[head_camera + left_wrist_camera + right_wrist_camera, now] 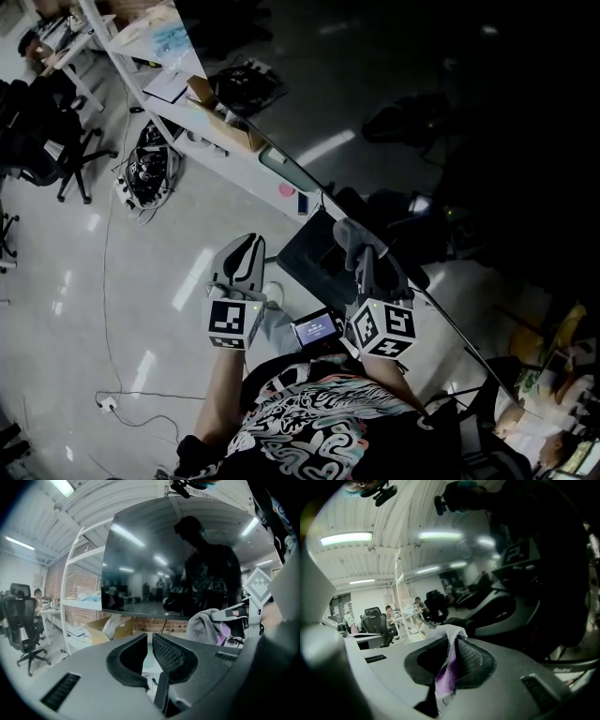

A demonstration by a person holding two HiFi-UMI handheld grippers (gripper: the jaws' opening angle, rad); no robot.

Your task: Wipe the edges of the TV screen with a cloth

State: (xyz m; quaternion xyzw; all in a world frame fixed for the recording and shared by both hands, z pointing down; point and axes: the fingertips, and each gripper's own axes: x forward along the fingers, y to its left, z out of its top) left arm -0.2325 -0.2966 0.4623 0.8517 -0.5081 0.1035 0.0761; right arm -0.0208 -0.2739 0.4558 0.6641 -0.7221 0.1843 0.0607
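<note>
Two grippers face the TV screen (441,122): our right gripper (361,251) pinches the cloth (347,231) near its lower edge, while our left gripper (246,251) is barely parted and empty. We should press flat and follow the edge steadily.

We see the TV screen (441,84) ahead of both grippers. The left gripper (249,246) stands left of the right gripper (366,255), apart from it. The cloth (349,232) sits between the right gripper's jaws, near the screen's lower edge. Left of the screen, a cardboard box (225,120) lies on a shelf (187,111).
</note>
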